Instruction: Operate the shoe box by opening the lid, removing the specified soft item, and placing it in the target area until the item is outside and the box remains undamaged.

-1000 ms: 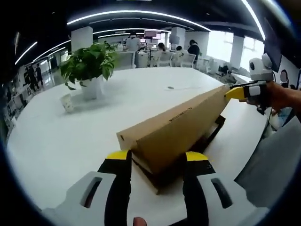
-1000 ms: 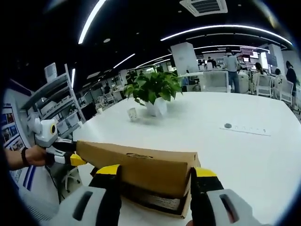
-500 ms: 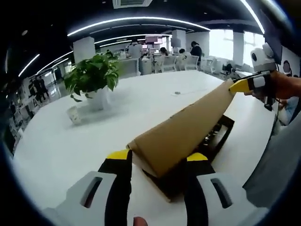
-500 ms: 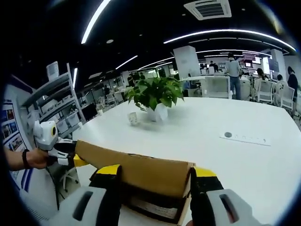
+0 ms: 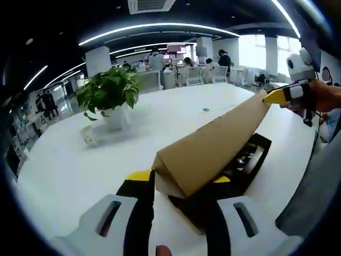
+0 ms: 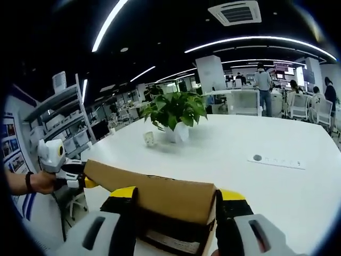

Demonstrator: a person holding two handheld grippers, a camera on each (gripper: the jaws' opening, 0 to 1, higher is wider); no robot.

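lid point(image 5: 213, 146) is higher now than a second ago, and in the left gripper view more of the dark box point(image 5: 250, 160) under it is open to sight. both ends are going up together, so this is the opening step well under way.

left gripper point(image 5: 178, 184) has its two yellow-tipped jaws standing either side of the lid's near end, close against the cardboard; it looks clamped on that end, though the contact itself is hard to make out. right gripper point(image 6: 173, 197) does the same at the other end, jaws set at both sides of the lid's short face point(image 6: 165, 200), and seems to be holding it too. each gripper also shows in the other's view, out at the far corner of the lid, held in a hand point(image 5: 322, 98).

box sits on the white tabletop point(image 5: 80, 165), right in front of the person, with the lid lifted clear along the visible side. something lies inside the dark base, but it is too small and shadowed to say what; the soft item cannot be picked out yet. under the lid in the right gripper view a pale label or sheet point(image 6: 173, 242) peeks out.

plant point(image 5: 109, 93) in its white pot stands well apart on the tabletop, a small white cup point(image 5: 89, 136) near it, both out of the way.

my read: lid is nearly free, next comes setting it aside without bending the cardboard, then reaching in.
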